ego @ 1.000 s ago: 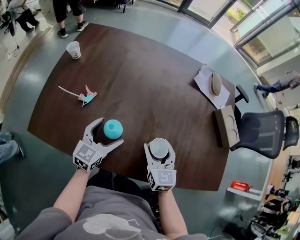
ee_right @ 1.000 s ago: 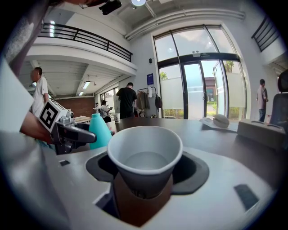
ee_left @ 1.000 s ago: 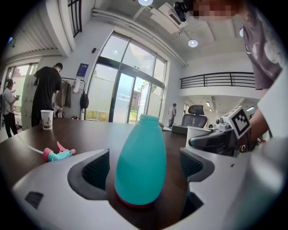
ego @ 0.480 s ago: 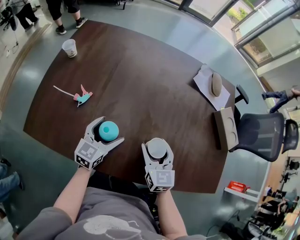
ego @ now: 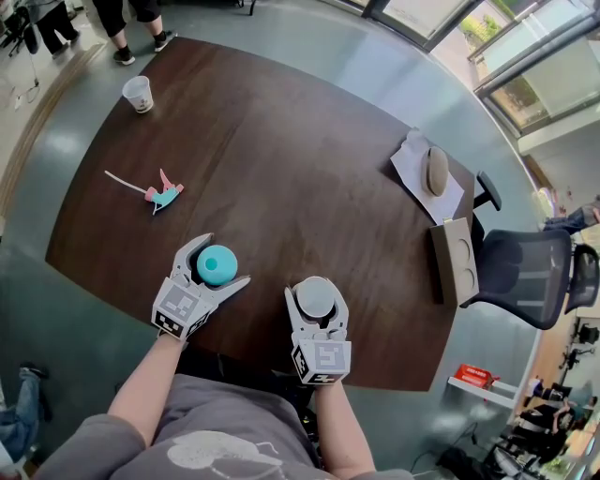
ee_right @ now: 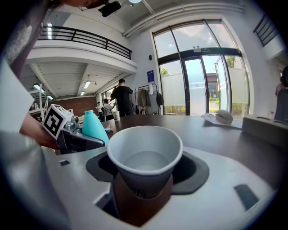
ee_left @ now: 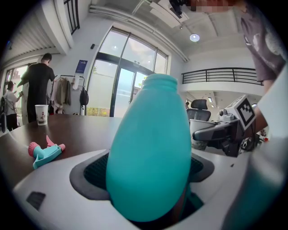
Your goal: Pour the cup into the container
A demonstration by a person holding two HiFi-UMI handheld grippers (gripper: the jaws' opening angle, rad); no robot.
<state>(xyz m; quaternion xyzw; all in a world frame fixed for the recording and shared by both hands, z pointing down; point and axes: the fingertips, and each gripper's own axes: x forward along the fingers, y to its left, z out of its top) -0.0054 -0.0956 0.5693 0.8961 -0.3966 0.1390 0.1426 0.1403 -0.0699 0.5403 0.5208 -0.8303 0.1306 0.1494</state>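
Note:
A teal bottle-shaped container (ego: 216, 265) stands on the dark wooden table (ego: 300, 159) near its front edge. My left gripper (ego: 225, 260) is open, one jaw on each side of the container, which sits deep between them. It fills the left gripper view as the teal bottle (ee_left: 148, 148), with its narrow neck up. Whether the pads touch it I cannot tell. To its right, my right gripper (ego: 317, 292) is shut on a white paper cup (ego: 316, 300), held upright just above the table. Seen from the right gripper, the cup (ee_right: 144, 155) has a pale inside, and I cannot make out its contents.
A second paper cup (ego: 138, 94) stands at the far left corner. A pink and teal spray nozzle (ego: 165, 194) lies left of centre. A sheet with a grey oval object (ego: 432, 171) and a cardboard tray (ego: 455, 258) lie at the right edge, next to an office chair (ego: 525, 272). People (ego: 127, 23) stand beyond the table.
My left gripper has slid forward, so the teal container now sits deeper between its jaws. The right gripper and its cup have stayed where they were.

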